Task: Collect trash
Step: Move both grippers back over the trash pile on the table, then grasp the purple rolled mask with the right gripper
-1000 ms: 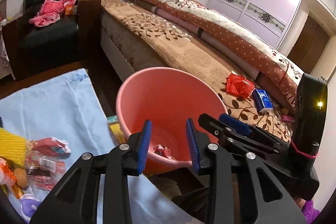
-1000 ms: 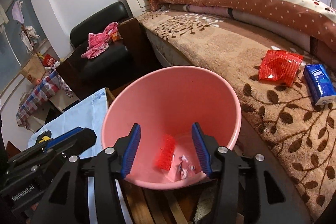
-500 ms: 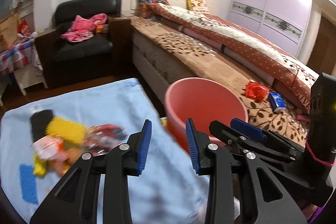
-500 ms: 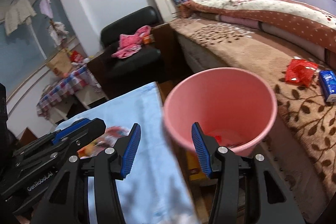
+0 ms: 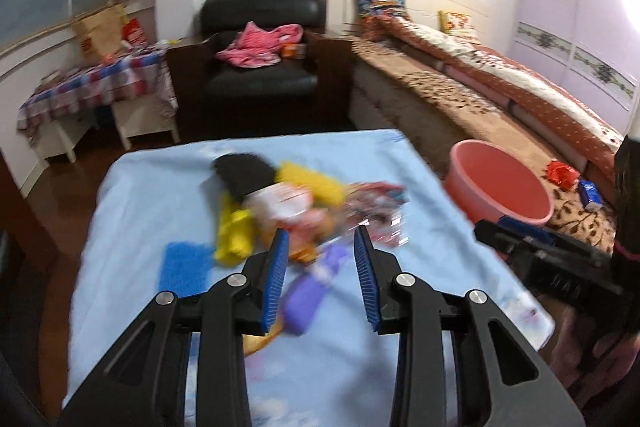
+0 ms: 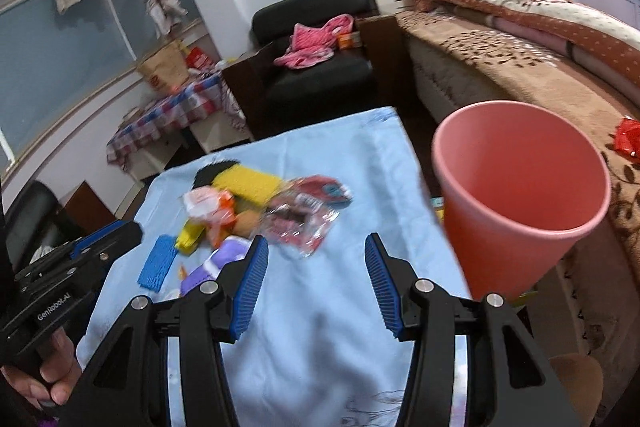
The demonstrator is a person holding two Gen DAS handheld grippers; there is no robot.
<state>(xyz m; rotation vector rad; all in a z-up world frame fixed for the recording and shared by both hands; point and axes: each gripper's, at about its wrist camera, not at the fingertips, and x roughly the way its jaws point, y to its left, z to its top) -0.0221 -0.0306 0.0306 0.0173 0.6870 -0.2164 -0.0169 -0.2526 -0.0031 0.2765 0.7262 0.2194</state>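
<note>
Both grippers hang over the desk [image 6: 320,307] with its pale blue cloth, and both are empty. The left gripper [image 5: 322,275] has its jaws parted a moderate way, nothing between them, lined up on the heap of trash [image 5: 304,203] just ahead. The right gripper [image 6: 316,283] is spread wider, also holding nothing, with the clear crinkly wrapper [image 6: 300,223] just beyond its tips.

The pink bin [image 6: 520,195] stands off the desk's right edge, tucked between desk and bed [image 6: 520,59] (a sensible spot, I'd say: a short swing from the heap to the drop). In the heap, left of the bin: a purple packet [image 5: 308,291], a yellow cloth [image 6: 248,183], a blue mesh pad [image 6: 158,263] and snack wrappers, all touching or overlapping; blur hides the finer detail.

Compared with a second ago, the change is plain. Then both grippers were poised right over the bin's mouth, looking down at scraps inside; now they have swung leftward to the desk, and the bin sits off to the right. My read: one drop done, next pick lining up.
</note>
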